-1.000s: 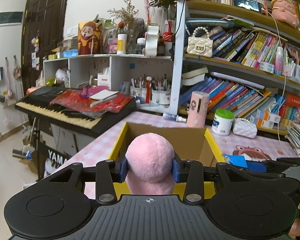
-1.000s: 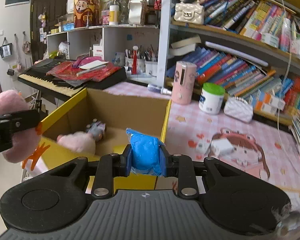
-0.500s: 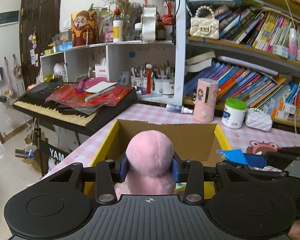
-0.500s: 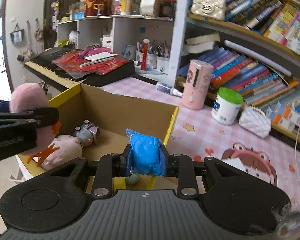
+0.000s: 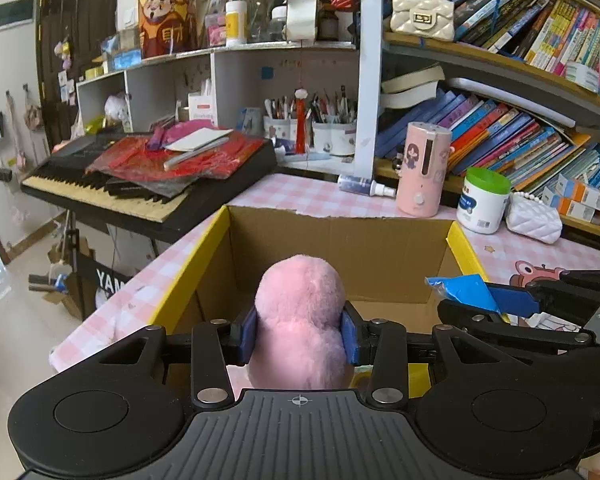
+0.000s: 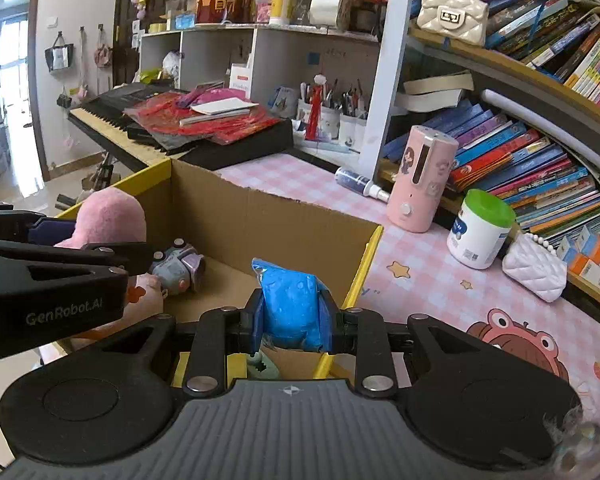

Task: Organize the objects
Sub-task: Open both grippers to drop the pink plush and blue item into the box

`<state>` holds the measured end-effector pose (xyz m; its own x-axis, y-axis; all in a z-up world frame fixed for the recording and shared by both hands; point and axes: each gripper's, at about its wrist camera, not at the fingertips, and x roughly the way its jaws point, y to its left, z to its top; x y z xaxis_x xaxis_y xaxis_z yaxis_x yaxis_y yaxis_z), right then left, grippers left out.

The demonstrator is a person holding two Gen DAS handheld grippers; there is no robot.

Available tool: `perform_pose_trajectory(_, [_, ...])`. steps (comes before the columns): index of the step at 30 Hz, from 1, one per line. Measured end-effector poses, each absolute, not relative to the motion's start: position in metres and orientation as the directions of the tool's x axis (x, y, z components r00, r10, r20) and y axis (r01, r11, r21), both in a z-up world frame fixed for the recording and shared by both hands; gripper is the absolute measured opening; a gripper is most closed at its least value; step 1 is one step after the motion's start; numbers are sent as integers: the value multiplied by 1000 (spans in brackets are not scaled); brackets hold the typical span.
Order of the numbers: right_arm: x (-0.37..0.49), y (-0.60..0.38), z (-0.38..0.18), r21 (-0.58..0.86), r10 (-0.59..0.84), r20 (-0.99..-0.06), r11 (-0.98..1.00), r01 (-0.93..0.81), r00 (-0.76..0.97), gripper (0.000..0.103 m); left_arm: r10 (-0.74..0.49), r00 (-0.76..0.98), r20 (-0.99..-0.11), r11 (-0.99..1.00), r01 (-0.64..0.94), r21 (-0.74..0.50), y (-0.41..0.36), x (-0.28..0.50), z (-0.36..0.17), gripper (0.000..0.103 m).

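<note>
A: Plush, pink plush toy (image 5: 300, 312), pinched between the blue pads (image 5: 249, 334) of the left gripper (image 5: 299, 336), held over the open cardboard box (image 5: 340, 248).

B: Right side?

A: Right gripper (image 6: 292, 318) clamped on a blue packet (image 6: 292, 304), also over the box, near its right yellow-edged wall. Packet top sticks up past the fingers.

B: Each visible from the other camera?

A: Yes. Right wrist view shows the left gripper at left, the plush poking above it. Left wrist view shows the right gripper at right, the packet at its tip.

B: Box contents?

A: Another pink plush (image 6: 148, 296) on the floor of the box, a small grey-purple toy (image 6: 180, 268) just beside it. Something greenish (image 6: 262, 366) under the right gripper, too hidden to tell.

B: Surroundings?

A: Box sits on a pink checked tablecloth (image 6: 420, 276). Beyond it: pink cylinder (image 6: 422, 178), white jar with green lid (image 6: 480, 228), white quilted purse (image 6: 534, 270), spray bottle (image 6: 360, 184) lying down. Keyboard (image 5: 148, 176) to the left, bookshelf (image 5: 520, 132) behind.
</note>
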<state>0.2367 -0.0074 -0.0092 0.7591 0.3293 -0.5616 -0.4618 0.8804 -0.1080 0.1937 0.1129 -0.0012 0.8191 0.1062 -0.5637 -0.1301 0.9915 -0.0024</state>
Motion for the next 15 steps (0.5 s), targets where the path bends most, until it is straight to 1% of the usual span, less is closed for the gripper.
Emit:
perform_pose_trajectory(7, [243,-2,-17,-113,334,-600,864,-490,727,25,109,822,-559,990,-139,-12,114,194,0,43])
perform_pose_trajectory(9, [243,0,-18,-116,339,-608,856,-503,717,25,109,828,-550,990,-138,-11,113,193,2,49])
perform_pose_trajectory(13, [241,4,-21,-149,330,-615,843,-517,716,27,103,841,-531,991,-129,-13,111,189,6,55])
perform_pose_trajectory(15, [240,5,-21,-148,328,-616,845,-514,716,28,101,845,-525,992,-127,-13,110,187,8,56])
